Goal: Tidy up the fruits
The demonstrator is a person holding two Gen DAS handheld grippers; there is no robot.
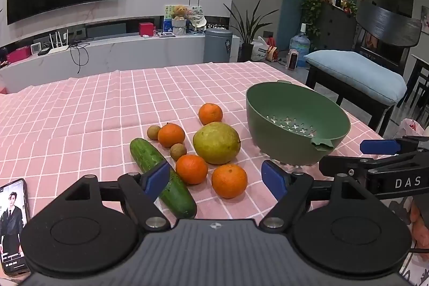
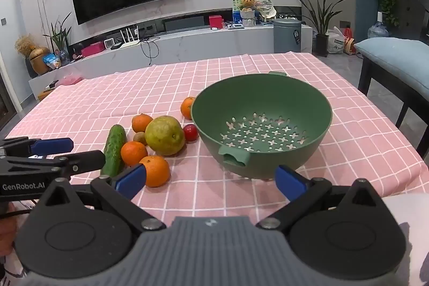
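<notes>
Both tongs — left tongs (image 1: 217, 177) and right tongs (image 2: 211, 178) — hung spread wide over the bench's (image 1: 80, 103) near edge, pinching nothing. The fruits (image 1: 215, 142) lay clustered mid-bench, just beside the empty green colander (image 2: 261, 122) — a cucumber (image 1: 161, 176) nearest the edge.

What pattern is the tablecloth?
Pink with a white grid check, tablecloth; clearest in the right wrist view.
</notes>
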